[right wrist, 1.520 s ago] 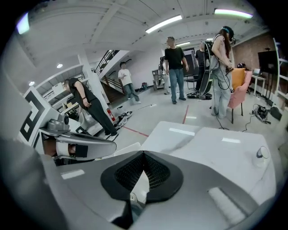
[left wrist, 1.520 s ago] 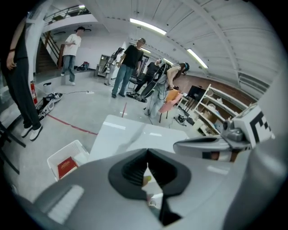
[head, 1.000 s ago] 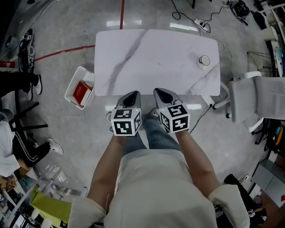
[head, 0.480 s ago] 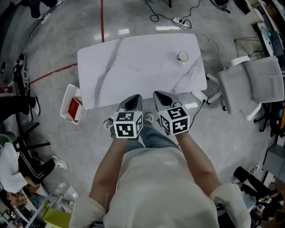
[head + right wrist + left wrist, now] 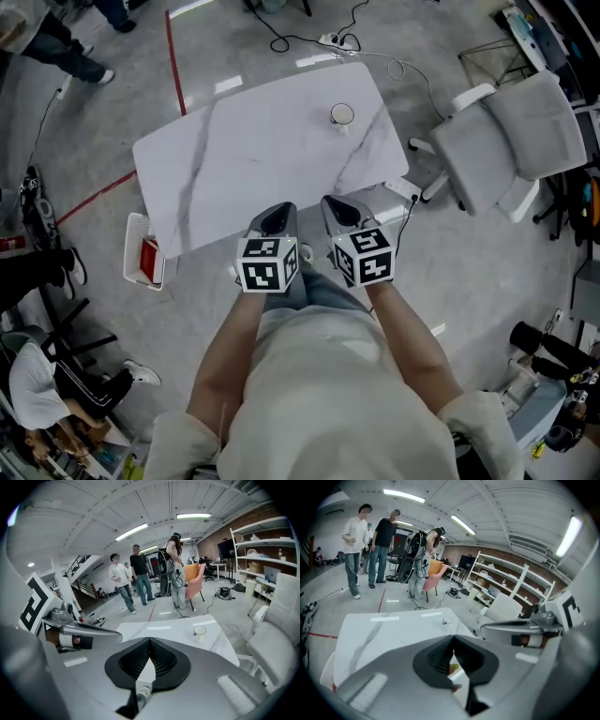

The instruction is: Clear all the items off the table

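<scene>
A white marble-patterned table (image 5: pixel 244 159) stands ahead of me; it also shows in the left gripper view (image 5: pixel 389 630) and the right gripper view (image 5: pixel 173 632). A small white cup (image 5: pixel 342 115) (image 5: pixel 447 620) (image 5: pixel 199 631) sits near its far right corner, the only item on it. My left gripper (image 5: pixel 276 217) and right gripper (image 5: pixel 341 210) are side by side at the table's near edge, both shut with nothing between the jaws. The cup is well beyond both grippers.
A white bin (image 5: pixel 142 251) holding a red item sits on the floor left of the table. A grey office chair (image 5: pixel 506 141) stands to the right. Cables and a power strip (image 5: pixel 337 39) lie beyond the table. Several people (image 5: pixel 136 576) stand in the background.
The head view has swung, so the table now sits turned and shifted to the left, with the cup further left. Both grippers stay shut at the near edge.
</scene>
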Demonstrator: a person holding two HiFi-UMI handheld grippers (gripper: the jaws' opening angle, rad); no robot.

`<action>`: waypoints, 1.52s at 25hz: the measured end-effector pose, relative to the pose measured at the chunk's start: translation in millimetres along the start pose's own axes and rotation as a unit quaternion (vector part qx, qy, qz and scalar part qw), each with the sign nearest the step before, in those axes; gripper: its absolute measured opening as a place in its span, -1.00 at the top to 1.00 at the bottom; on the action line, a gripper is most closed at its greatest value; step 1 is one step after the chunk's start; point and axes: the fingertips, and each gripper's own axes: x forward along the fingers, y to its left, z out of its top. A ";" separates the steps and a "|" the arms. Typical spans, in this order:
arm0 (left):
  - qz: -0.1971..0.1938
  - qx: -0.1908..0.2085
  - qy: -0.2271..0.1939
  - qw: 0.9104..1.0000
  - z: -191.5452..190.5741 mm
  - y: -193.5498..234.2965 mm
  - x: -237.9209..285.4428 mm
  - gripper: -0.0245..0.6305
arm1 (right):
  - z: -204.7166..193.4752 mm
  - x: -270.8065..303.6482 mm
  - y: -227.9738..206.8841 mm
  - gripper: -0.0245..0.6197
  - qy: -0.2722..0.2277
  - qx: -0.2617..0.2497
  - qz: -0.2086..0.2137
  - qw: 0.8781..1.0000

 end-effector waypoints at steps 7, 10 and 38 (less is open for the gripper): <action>-0.024 0.016 0.010 1.000 11.4 -24.6 27.3 0.90 | -2.4 -1.8 -33.8 0.93 -0.003 0.021 -0.026 0.999; -0.028 0.017 0.016 0.999 14.6 -28.7 41.2 0.90 | -0.6 1.5 -50.5 0.93 -0.006 0.033 -0.035 0.999; -0.028 -0.013 0.075 0.997 61.8 38.4 202.9 0.90 | 23.3 141.2 -178.1 0.88 0.045 0.098 -0.065 0.992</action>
